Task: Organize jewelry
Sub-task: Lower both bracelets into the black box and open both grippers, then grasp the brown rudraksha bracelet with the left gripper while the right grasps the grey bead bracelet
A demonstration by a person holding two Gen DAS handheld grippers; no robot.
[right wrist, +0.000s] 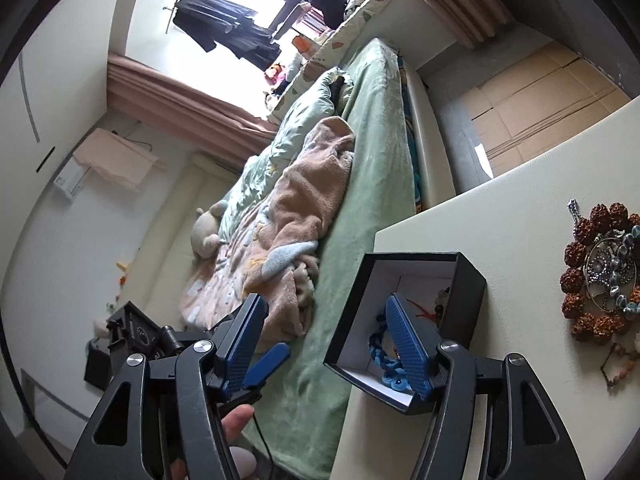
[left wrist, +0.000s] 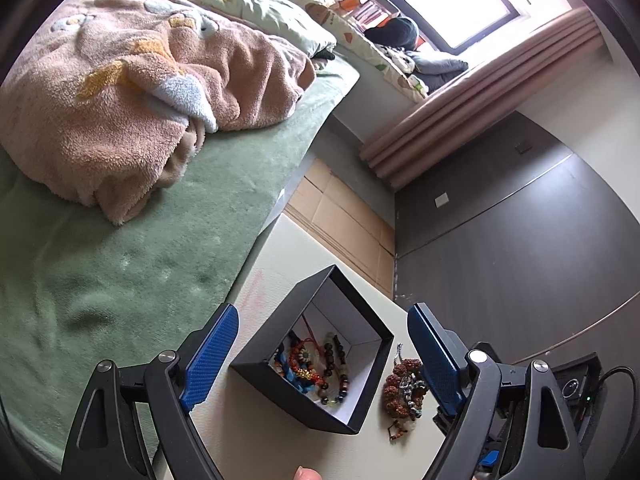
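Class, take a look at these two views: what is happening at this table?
A person with a gripper in each hand is sorting jewelry into a black box on a cream table beside a bed. Several bead bracelets already lie inside. A brown bead bracelet pile waits on the table next to the box. The left gripper and right gripper are open, holding nothing.

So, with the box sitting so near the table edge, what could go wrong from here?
1. The black box stands close to the table edge beside the bed; a nudge from the open right gripper, one finger over the box, might push it off.
2. The tangled jewelry pile on the table may come up as one clump and drop pieces.
3. The open left gripper straddles the box and could bump its wall.
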